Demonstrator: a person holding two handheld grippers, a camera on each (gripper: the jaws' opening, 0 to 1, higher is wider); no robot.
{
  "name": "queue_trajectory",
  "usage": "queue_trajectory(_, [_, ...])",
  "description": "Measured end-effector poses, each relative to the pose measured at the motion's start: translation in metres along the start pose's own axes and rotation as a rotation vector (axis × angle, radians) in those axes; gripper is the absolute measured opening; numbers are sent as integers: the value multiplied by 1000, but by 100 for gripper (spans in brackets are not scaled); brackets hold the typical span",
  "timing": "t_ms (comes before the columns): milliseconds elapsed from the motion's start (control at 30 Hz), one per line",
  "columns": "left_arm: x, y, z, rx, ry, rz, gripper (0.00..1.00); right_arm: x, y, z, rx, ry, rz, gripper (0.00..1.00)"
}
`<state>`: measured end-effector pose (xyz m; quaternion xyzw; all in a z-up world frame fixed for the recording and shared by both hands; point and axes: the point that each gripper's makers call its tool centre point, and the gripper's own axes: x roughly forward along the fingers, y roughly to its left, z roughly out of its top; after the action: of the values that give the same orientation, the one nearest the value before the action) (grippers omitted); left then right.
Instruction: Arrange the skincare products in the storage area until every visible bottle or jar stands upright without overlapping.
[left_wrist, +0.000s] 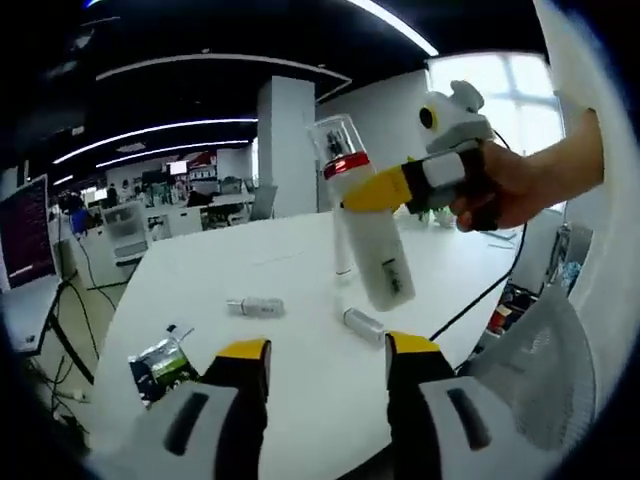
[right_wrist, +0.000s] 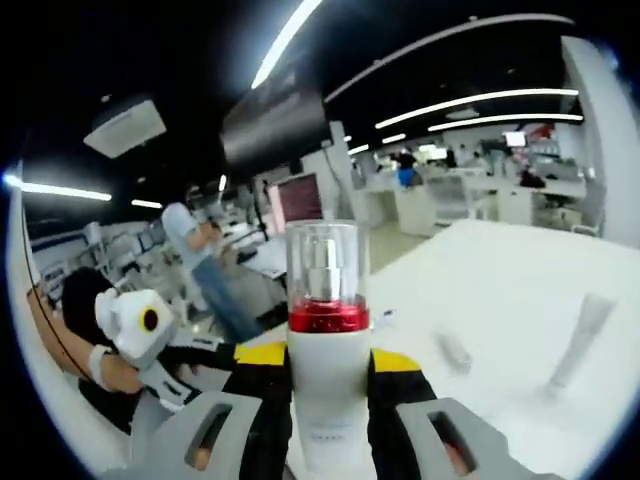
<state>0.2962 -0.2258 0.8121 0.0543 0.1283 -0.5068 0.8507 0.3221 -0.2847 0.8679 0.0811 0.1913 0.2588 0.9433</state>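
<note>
Your right gripper (right_wrist: 328, 375) clamps the white pump bottle (right_wrist: 326, 350), lifted above the table (left_wrist: 300, 250). Your left gripper (left_wrist: 328, 362) gapes wide near the table's front edge.

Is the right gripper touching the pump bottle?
Touching. In the right gripper view, the right gripper has both jaws pressed against the sides of the white pump bottle.

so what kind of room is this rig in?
Likely an open-plan office or lab: a white table as workspace, rows of desks behind, a monitor at the side and long ceiling strip lights.
</note>
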Motion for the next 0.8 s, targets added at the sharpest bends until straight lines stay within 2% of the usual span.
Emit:
queue_trajectory(200, [5,-15,0,-18,-10,-53,49,8,25,-8,-13,14,16,22])
queue_trajectory(300, [4,-18,0,20,-36,-53,51,10,35,-14,-7,9,23,22])
queue_trajectory(467, [6,-19,5,0,-54,-55,52,8,39,-21,12,-1,-2,22])
queue_trajectory(600, [6,-25,4,6,-51,-77,48,7,42,-21,30,-23,-11,22])
queue_trajectory(700, [6,-28,3,25,-49,-82,47,9,46,-20,15,-21,-3,22])
queue_trajectory(767, [4,-23,6,15,-64,-69,46,9,45,-14,-66,-31,-10,22])
queue_trajectory(800, [3,-21,9,11,-74,-65,45,10,41,-11,-117,-37,-35,22])
